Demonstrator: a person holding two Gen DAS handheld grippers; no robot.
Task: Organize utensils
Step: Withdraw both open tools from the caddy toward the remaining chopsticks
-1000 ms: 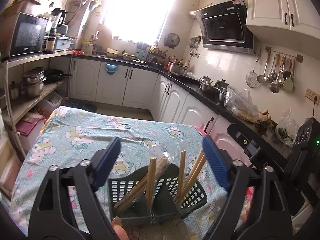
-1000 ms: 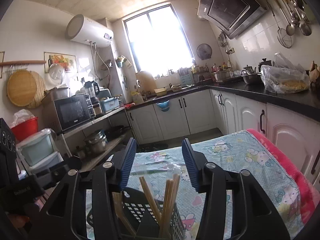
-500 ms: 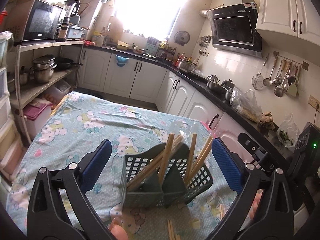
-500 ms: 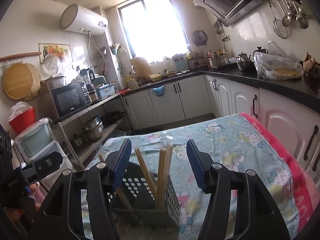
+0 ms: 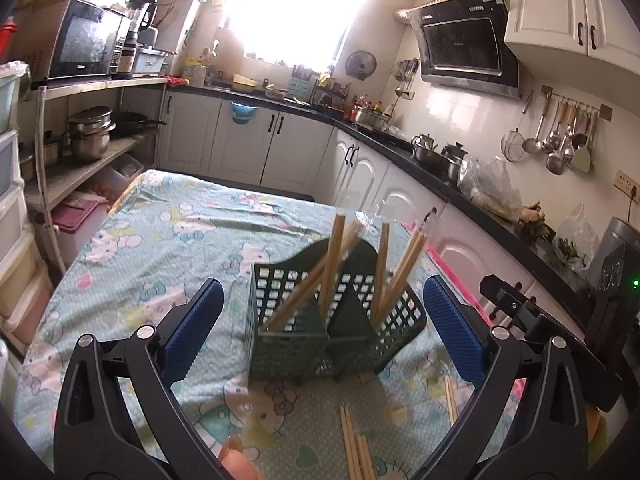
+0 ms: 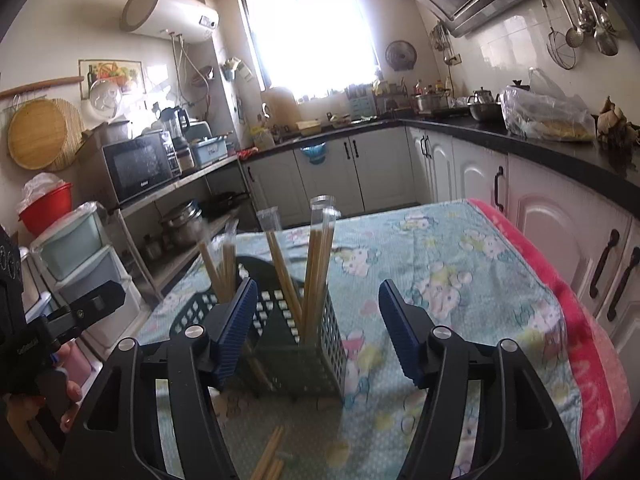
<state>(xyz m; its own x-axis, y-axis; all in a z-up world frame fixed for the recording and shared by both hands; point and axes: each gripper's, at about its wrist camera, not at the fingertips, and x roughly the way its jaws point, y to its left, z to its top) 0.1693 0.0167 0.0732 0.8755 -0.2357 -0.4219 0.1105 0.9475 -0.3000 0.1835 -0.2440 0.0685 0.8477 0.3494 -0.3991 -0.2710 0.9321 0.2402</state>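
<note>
A dark green mesh utensil basket (image 5: 332, 320) stands on the table; it also shows in the right wrist view (image 6: 296, 340). Several wooden chopsticks (image 5: 334, 264) stand in its compartments, some in clear sleeves (image 6: 320, 256). Loose chopsticks (image 5: 356, 444) lie on the cloth in front of it, also in the right wrist view (image 6: 270, 456). My left gripper (image 5: 320, 332) is open and empty, behind the basket. My right gripper (image 6: 316, 332) is open and empty, just behind the basket's right part.
The table wears a light blue cartoon-print cloth (image 5: 168, 240) with a pink edge (image 6: 580, 340). White cabinets under a black counter (image 5: 420, 160) run along the right and back. A shelf rack with pots and a microwave (image 5: 84, 44) stands at the left.
Both grippers have pulled back and up from the basket, so it now stands farther ahead and the loose chopsticks on the cloth have come into view. Both stay open.
</note>
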